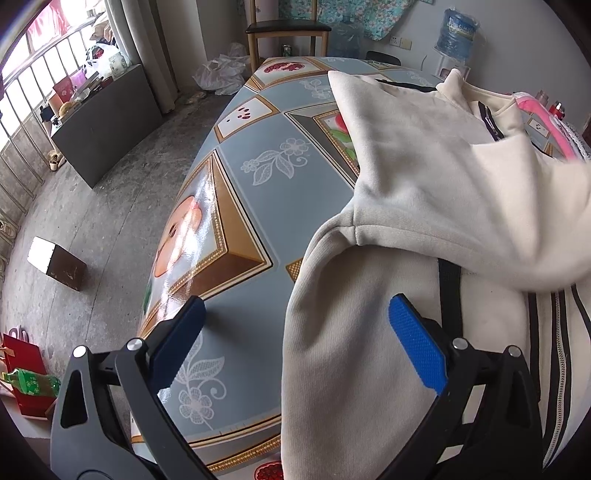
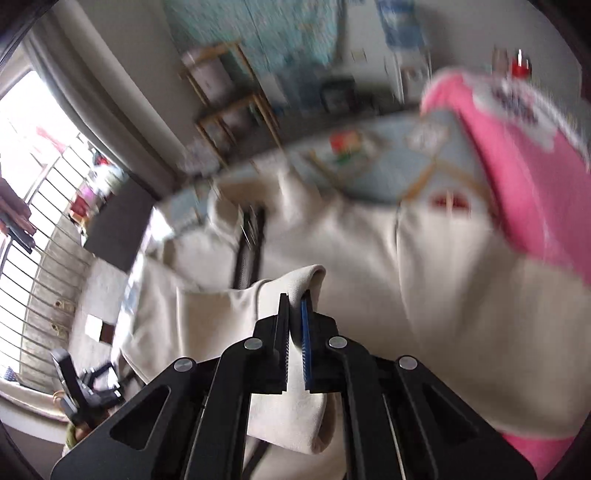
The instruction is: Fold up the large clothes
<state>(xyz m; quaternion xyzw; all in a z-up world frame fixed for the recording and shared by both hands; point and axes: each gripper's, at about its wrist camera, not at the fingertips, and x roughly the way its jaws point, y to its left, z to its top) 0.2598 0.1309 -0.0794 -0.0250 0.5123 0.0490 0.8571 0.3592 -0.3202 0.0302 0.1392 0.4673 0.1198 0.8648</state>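
A cream zip jacket [image 1: 424, 192] with black stripes lies bunched on the right half of the table [image 1: 258, 206], which has a blue patterned cloth. My left gripper [image 1: 297, 301] hangs open over the jacket's left edge. Its blue pads [image 1: 417, 347] stand wide apart, and one sleeve runs beneath them untouched. In the blurred right wrist view, my right gripper [image 2: 294, 295] is shut on a raised fold of the cream jacket [image 2: 369, 258]. The pinched cloth [image 2: 295, 413] hangs down between its fingers. The left gripper [image 2: 81, 387] shows at the lower left of that view.
A pink garment [image 2: 528, 192] lies on the table to the right of the jacket. A wooden chair [image 1: 284, 29] and water bottles [image 1: 458, 33] stand past the far end. To the left are a concrete floor with a small box [image 1: 55, 262], a dark cabinet [image 1: 107, 122] and a red bag [image 1: 22, 369].
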